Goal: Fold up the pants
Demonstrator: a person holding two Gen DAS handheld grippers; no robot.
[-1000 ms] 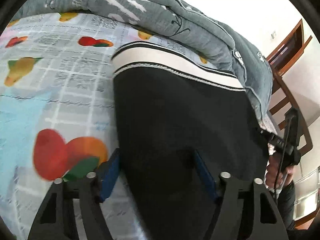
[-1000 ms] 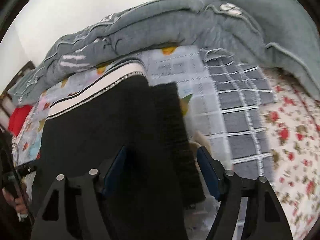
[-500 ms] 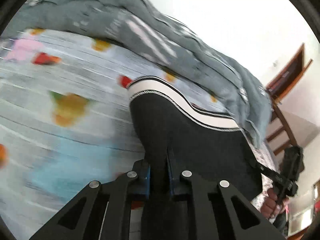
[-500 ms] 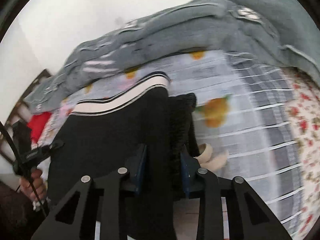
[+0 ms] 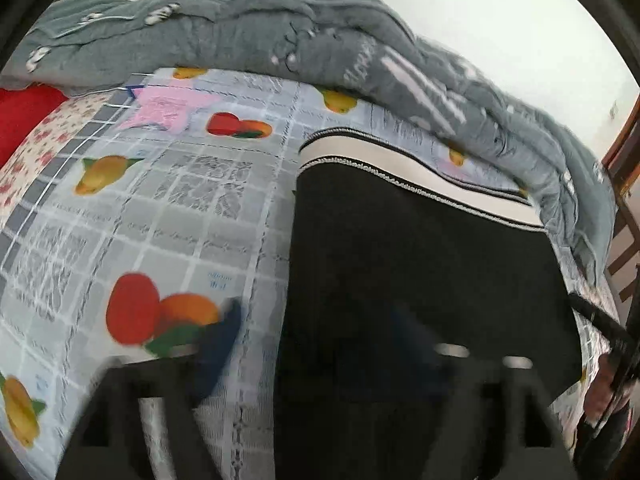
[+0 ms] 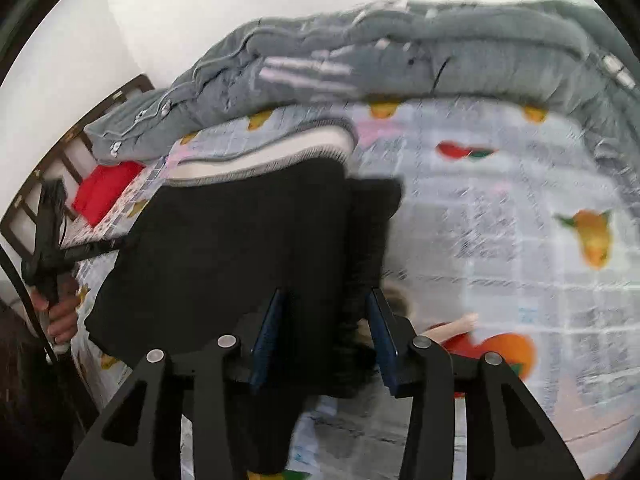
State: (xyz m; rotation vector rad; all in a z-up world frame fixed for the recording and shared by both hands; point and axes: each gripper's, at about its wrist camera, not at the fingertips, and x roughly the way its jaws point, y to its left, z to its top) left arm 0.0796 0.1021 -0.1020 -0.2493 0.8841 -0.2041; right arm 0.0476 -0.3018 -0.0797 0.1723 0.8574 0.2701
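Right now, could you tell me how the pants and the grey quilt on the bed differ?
The pants are black with a white striped waistband; the quilt is grey with pale markings. The pants lie spread flat on the fruit-print sheet; the quilt is bunched in a thick heap along the far edge, beyond the waistband. Both are soft fabric resting on the sheet.

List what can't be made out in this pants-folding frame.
- Left wrist view: left gripper is motion-smeared; its right finger is lost against the black pants.
- Both views: the pants' lower end is cut off by the bottom edge and hidden behind the fingers.
- Right wrist view: a pale object beside the right gripper is blurred, unidentifiable.
- Right wrist view: bedsheet print is smeared.
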